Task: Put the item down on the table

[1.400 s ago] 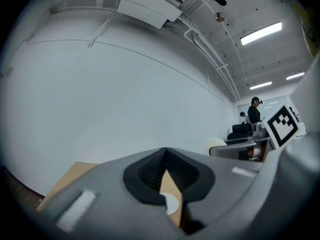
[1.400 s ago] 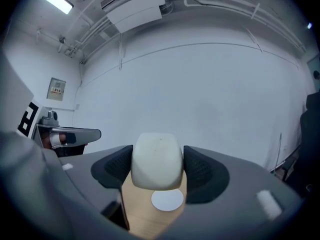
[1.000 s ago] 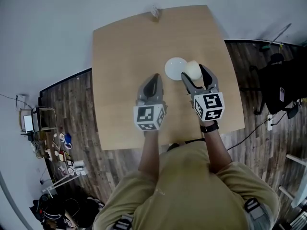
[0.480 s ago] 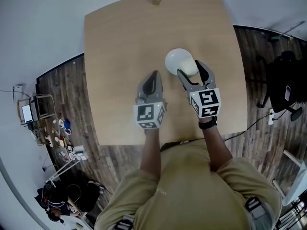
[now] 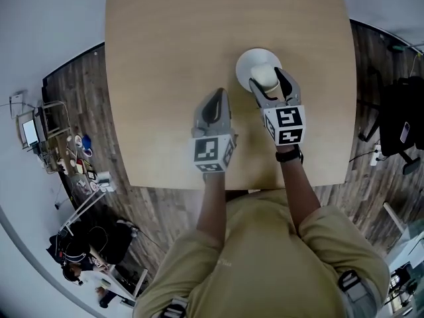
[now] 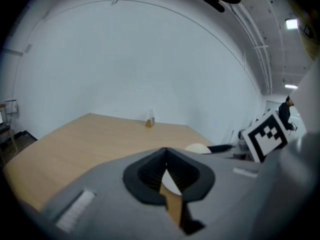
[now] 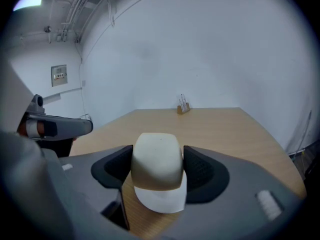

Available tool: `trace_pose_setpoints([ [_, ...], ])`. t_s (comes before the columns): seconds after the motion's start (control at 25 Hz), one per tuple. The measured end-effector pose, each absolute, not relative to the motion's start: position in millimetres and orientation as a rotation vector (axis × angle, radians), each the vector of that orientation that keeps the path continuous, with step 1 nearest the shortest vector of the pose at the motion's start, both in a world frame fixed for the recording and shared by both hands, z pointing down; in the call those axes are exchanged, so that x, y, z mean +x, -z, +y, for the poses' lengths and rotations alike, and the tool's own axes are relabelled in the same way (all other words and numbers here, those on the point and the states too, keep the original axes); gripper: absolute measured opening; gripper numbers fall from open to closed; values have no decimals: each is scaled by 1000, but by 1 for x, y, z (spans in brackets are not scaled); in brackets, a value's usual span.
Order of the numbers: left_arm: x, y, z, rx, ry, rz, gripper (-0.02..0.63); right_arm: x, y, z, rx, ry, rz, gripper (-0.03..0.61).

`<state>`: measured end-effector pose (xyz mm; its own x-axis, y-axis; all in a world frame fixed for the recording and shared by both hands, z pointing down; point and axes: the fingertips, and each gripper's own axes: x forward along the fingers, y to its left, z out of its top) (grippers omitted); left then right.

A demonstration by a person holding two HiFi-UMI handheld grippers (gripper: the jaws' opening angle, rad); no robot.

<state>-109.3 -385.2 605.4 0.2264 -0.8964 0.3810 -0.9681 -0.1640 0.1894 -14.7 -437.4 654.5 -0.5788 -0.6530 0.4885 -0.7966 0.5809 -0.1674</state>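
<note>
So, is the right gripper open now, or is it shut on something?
Shut: the right gripper clamps the cream item, with both jaws pressed on its sides, over the white plate.

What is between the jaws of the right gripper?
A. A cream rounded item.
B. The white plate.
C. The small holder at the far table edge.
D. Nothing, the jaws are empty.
A: the right gripper view shows the right gripper with its jaws pressed on both sides of the cream rounded item, held over the white plate.
</note>
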Motion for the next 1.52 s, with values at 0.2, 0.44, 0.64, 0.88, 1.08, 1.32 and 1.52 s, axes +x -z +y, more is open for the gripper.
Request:
trace_pose_setpoints([
  [0.2,-118,-634,-388,2065,-271,-1715,2,-32,-697,-451,1117,-475,-2359,322],
  [0.44,-113,-652,-386,2030,-291,-1697,2,-34,-738,-458,1092,-464,-2244,321],
  [0.64,-120,-658,-382,2020,-300,-1695,2,-37,-752,-463,1105,-449,-2183,322],
  [0.88,-120,-648,-374,2031,-288,-1706,2,-32,-752,-460,1132,-454,-2151,351],
  [1.08,-123,-627,-367,2071,-265,-1709,2,-25,-724,-451,1190,-464,-2182,365],
  [1.32,-115,-593,-350,2148,-249,-1683,2,-8,-667,-425,1293,-469,-2290,357],
  [1.52,-102,-560,-333,2234,-234,-1676,2,12,-624,-391,1358,-443,-2368,330],
])
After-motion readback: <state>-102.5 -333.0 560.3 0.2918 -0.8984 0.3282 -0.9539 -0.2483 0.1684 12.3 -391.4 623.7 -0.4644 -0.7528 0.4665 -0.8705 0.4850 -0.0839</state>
